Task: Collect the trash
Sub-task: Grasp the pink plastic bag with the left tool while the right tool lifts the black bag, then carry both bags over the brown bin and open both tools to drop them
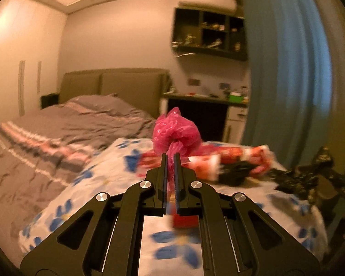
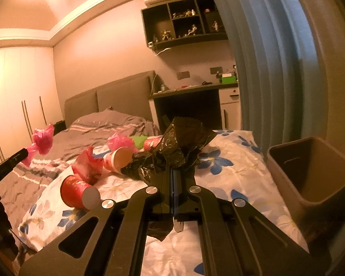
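We hold our left gripper (image 1: 171, 158) closed on a pink plastic bag (image 1: 176, 132), and the two jaws pinch its twisted neck, so the crumpled ball of the bag stands above the fingertips and is lifted clear of the bed. In the right wrist view we see the same pink bag on the far left side, held in the air over the grey blanket (image 2: 99, 128). Our right gripper (image 2: 172, 169) is fully closed on a black plastic bag (image 2: 172, 149); the wrinkled black film rises above the jaws and spreads to the left, and a small piece of it hangs below between the arms of the gripper. More trash lies on the floral quilt (image 2: 230, 158): a red paper cup (image 2: 77, 192) on its side near the left edge of the quilt, a second paper cup (image 2: 117, 158) on its side with the open mouth toward us, a crumpled red wrapper (image 2: 87, 165) between these two cups, and another pink bag (image 2: 120, 141) just behind the second cup. A brown trash bin (image 2: 310, 174) stands at the right, beside the quilt and in front of the blue curtain (image 2: 276, 57); what we can see of its inside is bare. The left wrist view is blurred, so we cannot tell there the small things on the quilt.
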Demonstrator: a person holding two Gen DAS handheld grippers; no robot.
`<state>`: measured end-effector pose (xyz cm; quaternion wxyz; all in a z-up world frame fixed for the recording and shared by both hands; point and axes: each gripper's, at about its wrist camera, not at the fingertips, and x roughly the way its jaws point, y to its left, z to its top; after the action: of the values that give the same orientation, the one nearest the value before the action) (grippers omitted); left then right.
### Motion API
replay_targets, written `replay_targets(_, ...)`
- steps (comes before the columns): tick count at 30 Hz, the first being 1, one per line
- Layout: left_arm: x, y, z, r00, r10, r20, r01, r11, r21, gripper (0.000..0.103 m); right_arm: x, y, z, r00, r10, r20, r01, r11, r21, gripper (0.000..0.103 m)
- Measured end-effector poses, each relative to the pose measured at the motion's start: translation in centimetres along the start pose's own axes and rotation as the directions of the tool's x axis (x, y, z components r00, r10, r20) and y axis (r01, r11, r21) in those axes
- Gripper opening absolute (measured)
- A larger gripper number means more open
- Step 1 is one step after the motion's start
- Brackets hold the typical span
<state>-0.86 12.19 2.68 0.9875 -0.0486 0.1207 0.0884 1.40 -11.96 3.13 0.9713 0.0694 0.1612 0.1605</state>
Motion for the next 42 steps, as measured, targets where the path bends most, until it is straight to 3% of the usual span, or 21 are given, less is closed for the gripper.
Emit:
replay_targets(5, 0.1, -6.1, 0.5, 0.992, -0.122, 0.009, 0.122, 0.991, 0.046, 0.004, -1.6, -2.2, 0.5, 0.999, -0.038, 0.036, 0.037, 0.999, 0.025, 0.001)
replay_targets(9, 0.7, -11.0, 0.4, 0.975, -0.222, -0.003, 0.222, 0.971, 0.092, 0.004, -3.0, -4.6, 1.0, 0.993, -0.091, 0.069, 0.088, 0.995, 0.049, 0.001)
replay_targets(15, 1.6, -18.6, 0.1, 0.930, -0.368, -0.010, 0.365, 0.920, 0.140, 0.004, -4.4, -8.5, 2.0, 0.976, -0.185, 0.113, 0.178, 0.981, 0.075, 0.001)
replay_targets(20, 3.1, -23.3, -0.1, 0.893, -0.449, -0.023, 0.447, 0.884, 0.138, 0.004, -4.8, -11.6, 2.9, 0.954, -0.266, 0.142, 0.255, 0.963, 0.086, 0.001)
replay_targets(30, 7.2, -31.0, -1.7, 0.836, -0.543, -0.077, 0.548, 0.821, 0.161, 0.004, -4.2, -17.1, 3.1, 0.912, -0.378, 0.158, 0.363, 0.924, 0.119, 0.001)
replay_targets(42, 11.5, -35.7, -3.0, 0.799, -0.583, -0.148, 0.601, 0.788, 0.133, 0.004, -1.0, -21.4, 2.8, 0.907, -0.411, 0.095, 0.395, 0.906, 0.154, 0.001)
